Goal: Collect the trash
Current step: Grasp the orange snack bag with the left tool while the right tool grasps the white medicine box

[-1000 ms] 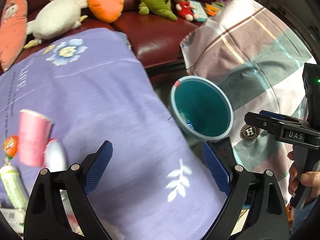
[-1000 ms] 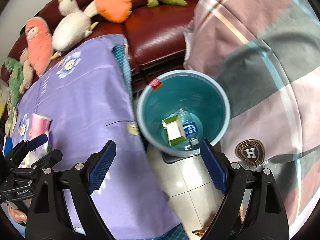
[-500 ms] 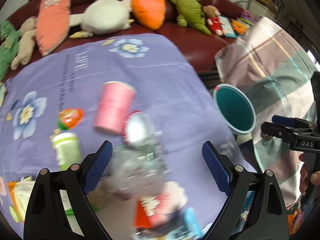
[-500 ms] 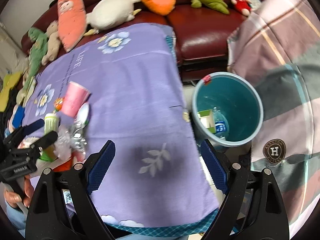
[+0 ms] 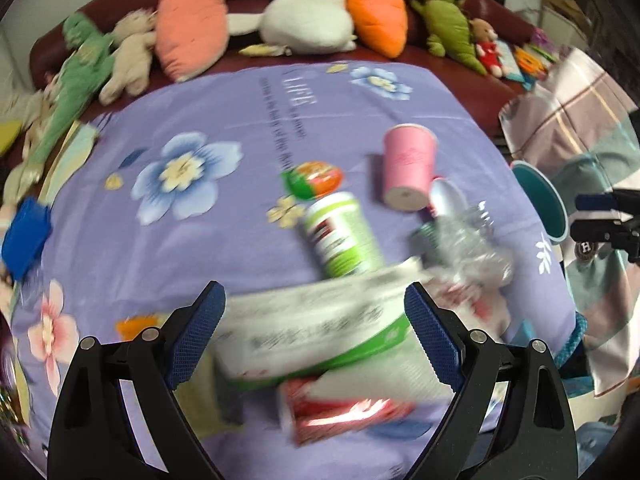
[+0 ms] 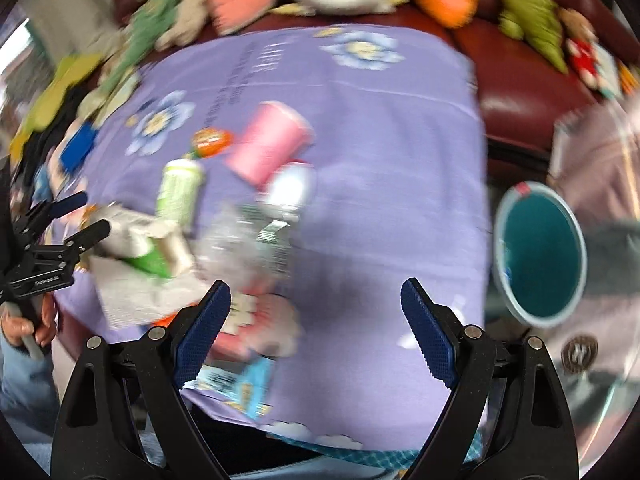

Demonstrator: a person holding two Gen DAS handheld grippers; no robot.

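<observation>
Both the left claw (image 5: 314, 318) and right claw (image 6: 314, 312) gape wide, empty, over a purple floral desk (image 5: 208, 216) of blurred, seemingly mixed trash, beside a teal bin (image 6: 538, 256) and maroon sofa (image 6: 524, 92).

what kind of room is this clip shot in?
Most likely a home living room: a dark red leather sofa lined with plush toys, a table under a purple floral cloth strewn with trash, and a teal bin beside it.
</observation>
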